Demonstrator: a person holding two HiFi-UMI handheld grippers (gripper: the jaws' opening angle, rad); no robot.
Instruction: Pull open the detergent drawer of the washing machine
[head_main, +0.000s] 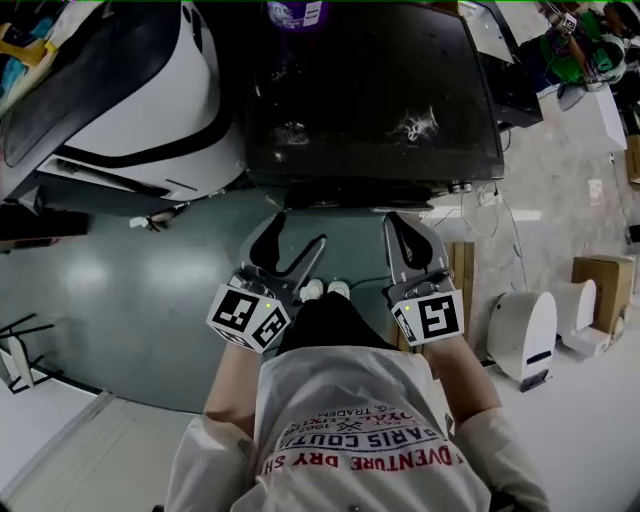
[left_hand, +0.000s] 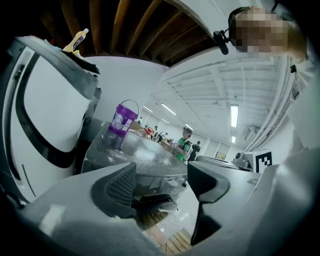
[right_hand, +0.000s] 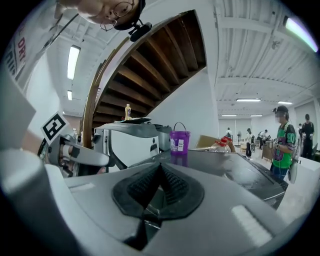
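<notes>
Facing the washing machine (head_main: 370, 110), the person holds the left gripper (head_main: 295, 236) with its fingers spread wide and released, nothing between them. The right gripper (head_main: 405, 225) alongside has its fingers clenched tip to tip on nothing. The machine's dark, speckled top lies just ahead of both sets of fingertips and apart from them, with a purple bucket (head_main: 297, 12) standing at its far side, well beyond the fingers; the detergent drawer on the machine's front face cannot be picked out in any view.
</notes>
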